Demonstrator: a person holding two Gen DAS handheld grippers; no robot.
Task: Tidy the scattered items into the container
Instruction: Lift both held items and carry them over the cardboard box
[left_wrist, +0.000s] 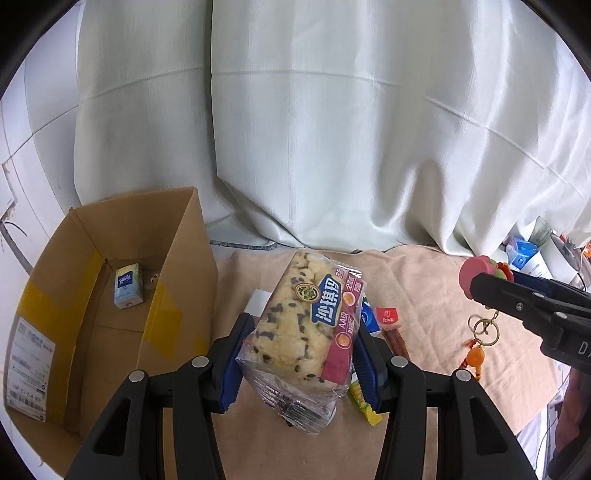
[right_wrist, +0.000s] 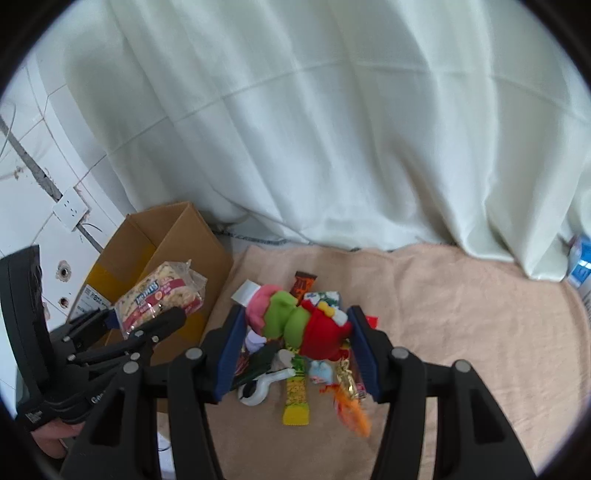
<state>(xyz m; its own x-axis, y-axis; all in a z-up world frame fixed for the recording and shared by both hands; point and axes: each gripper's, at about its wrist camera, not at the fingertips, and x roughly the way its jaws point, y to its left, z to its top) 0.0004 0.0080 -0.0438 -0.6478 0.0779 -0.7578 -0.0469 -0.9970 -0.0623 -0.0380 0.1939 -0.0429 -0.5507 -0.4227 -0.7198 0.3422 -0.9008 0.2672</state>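
left gripper (left_wrist: 301, 363) pinching a clear-wrapped cake packet (left_wrist: 303, 332), blue pads pressed on its two long sides; packet's long axis runs away from the camera, along the fingers, its far end tilted up and its near crimped end hanging below the jaws; it appears clear of the beige cloth (left_wrist: 424, 295); cardboard box (left_wrist: 177, 258) stands open to the left of the packet, its right wall just beside the left finger; inside it one small blue carton (left_wrist: 128, 286) on the floor of the box (something small beside it, too dim to name); so the coming move, as i judge it, is a carry leftward over that right wall, and the left hand is plainly the nearer one; right gripper (right_wrist: 295, 336) closed on a plush keychain toy (right_wrist: 299, 325), pink, green and red, pads touching its sides, orange charm (right_wrist: 349, 410) dangling beneath; the box lies far left of it, beyond the other gripper; remaining scatter under the toy: yellow snack bar (right_wrist: 297, 397), white clip (right_wrist: 258, 387), brown wrapper (right_wrist: 303, 284), near the middle of the cloth, well apart from the box.
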